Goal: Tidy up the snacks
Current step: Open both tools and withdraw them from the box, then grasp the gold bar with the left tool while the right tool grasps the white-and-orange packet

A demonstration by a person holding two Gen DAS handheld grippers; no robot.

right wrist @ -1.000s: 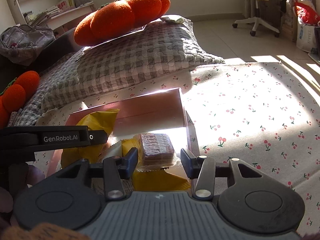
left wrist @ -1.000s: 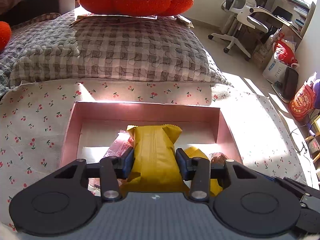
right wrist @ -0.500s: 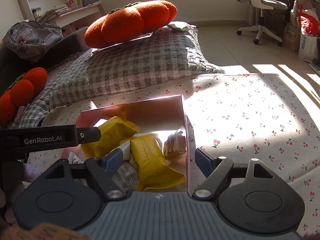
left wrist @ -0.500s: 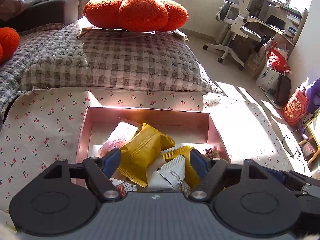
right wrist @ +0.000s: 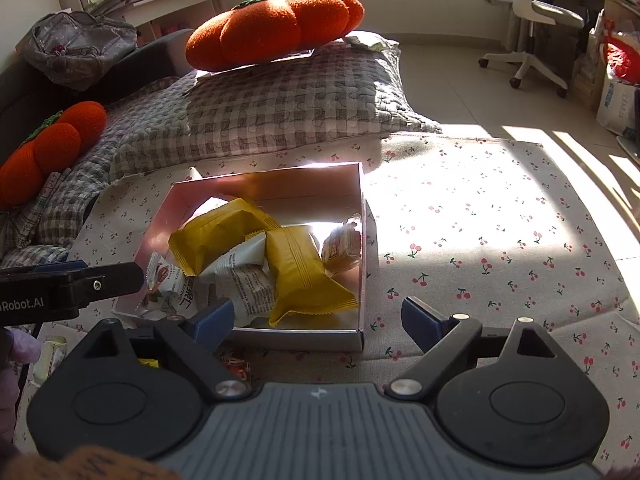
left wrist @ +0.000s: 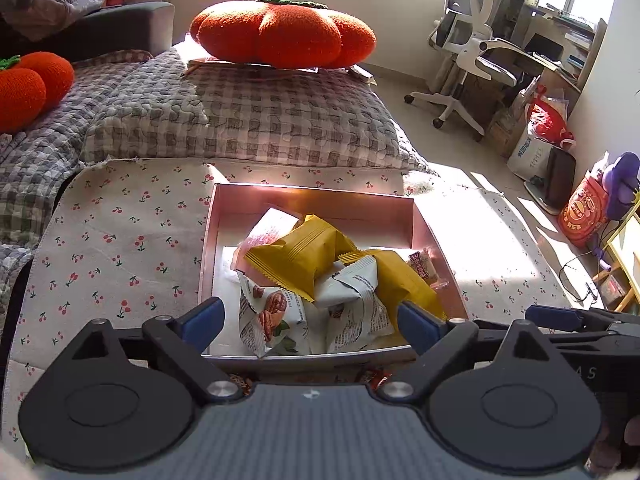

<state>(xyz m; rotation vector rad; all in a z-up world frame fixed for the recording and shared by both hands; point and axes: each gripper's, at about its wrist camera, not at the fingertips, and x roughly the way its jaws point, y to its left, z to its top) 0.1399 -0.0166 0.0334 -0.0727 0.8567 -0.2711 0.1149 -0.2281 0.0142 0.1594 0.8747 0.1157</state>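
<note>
A pink box (left wrist: 312,194) (right wrist: 276,192) sits on the cherry-print cloth. It holds two yellow packets (left wrist: 304,256) (right wrist: 304,272), white packets (left wrist: 352,284) (right wrist: 240,268) and a small brown snack (left wrist: 424,266) (right wrist: 340,252). My left gripper (left wrist: 310,318) hovers over the box's near edge, jaws opening, gripping nothing. My right gripper (right wrist: 316,318) hangs above the box's near right corner, jaws also opening and empty. The left gripper's finger (right wrist: 76,286) shows at the left edge of the right wrist view. Loose wrappers (right wrist: 236,360) lie in front of the box, partly hidden by the grippers.
A checked pillow (left wrist: 248,120) with an orange pumpkin cushion (left wrist: 284,32) lies behind the box. A second orange cushion (right wrist: 52,144) is at far left. An office chair (left wrist: 468,60) and bags (left wrist: 540,136) stand on the floor at right. The cherry-print cloth (right wrist: 500,232) spreads sunlit to the right.
The left gripper let go of a yellow packet and the right gripper let go of the brown snack. Both now lie in the box. Both grippers opened wide and drew back and up.
</note>
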